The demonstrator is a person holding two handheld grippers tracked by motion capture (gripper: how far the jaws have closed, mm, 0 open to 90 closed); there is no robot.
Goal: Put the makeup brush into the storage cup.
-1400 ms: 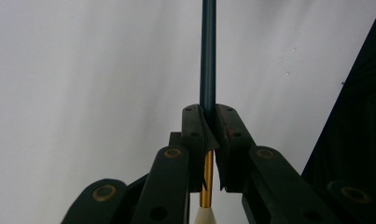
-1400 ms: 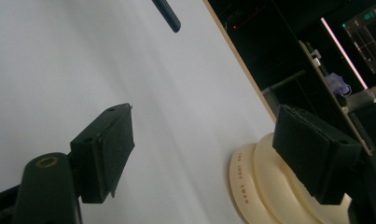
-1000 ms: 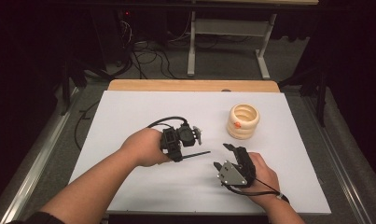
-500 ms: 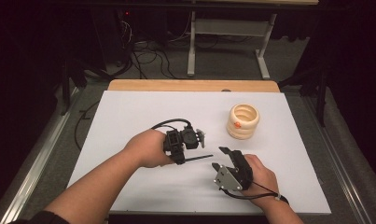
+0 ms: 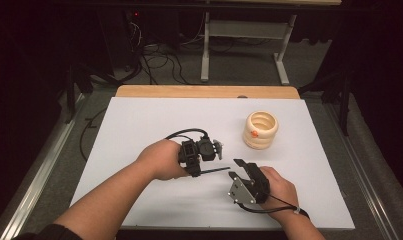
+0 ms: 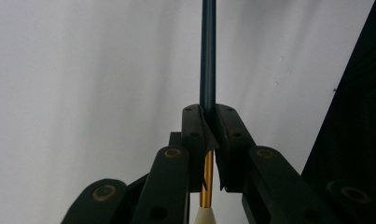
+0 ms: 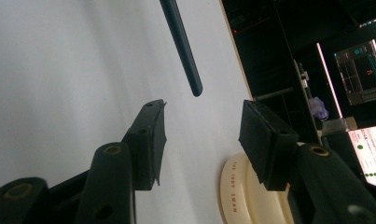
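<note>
Pen (image 5: 215, 171), thin, stiff, light and likely slippery, sits clenched in the left claw (image 6: 209, 135) above the tabletop (image 5: 139, 120), its free end at 12 o'clock beyond the half-spread, closing, empty right claw (image 7: 202, 135), best pinched near that end.

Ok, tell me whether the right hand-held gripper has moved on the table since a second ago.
No. The right hand-held gripper sits at the same spot below the cream ring stack; only its jaws have been closing, nothing between them yet.

Slim dark teal rod (image 6: 207, 51), gold and white end, held level above table
</note>
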